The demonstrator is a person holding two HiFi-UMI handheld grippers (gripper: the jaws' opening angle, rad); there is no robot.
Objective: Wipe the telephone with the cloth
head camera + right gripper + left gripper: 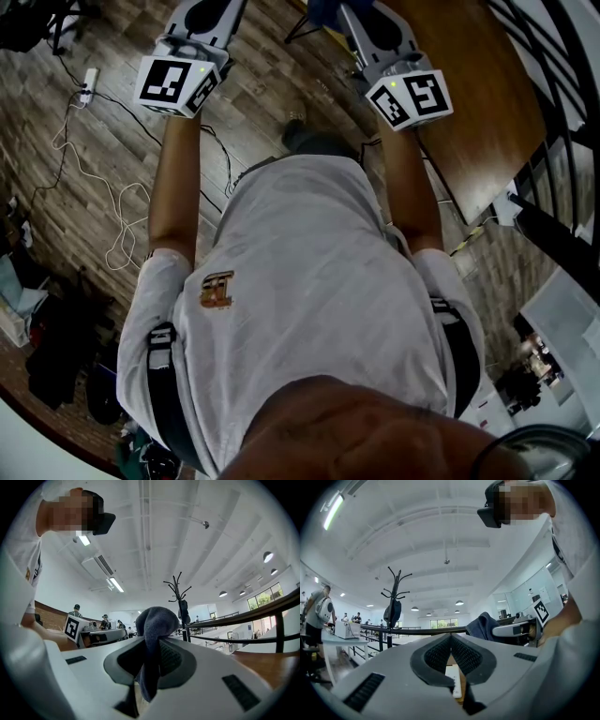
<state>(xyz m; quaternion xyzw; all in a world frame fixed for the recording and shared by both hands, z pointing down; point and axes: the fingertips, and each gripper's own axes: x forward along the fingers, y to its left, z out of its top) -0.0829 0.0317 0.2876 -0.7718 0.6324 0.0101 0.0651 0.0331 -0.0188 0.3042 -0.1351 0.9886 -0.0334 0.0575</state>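
No telephone shows in any view. My right gripper (151, 637) is shut on a dark blue cloth (154, 623), which bulges above the jaw tips and hangs down between them. In the head view that gripper (375, 23) sits at the top, right of centre, with the cloth (323, 11) at the frame's upper edge. My left gripper (451, 637) is shut with nothing between its pads; from above it (208, 14) is at the top left. Both are held out in front of the person, side by side and roughly level.
A brown wooden table (469, 122) lies to the right, beside a black railing (553, 84). White cables (94, 187) and a power strip (89, 84) lie on the wood floor at left. A coat stand (395, 602) and several people are far off.
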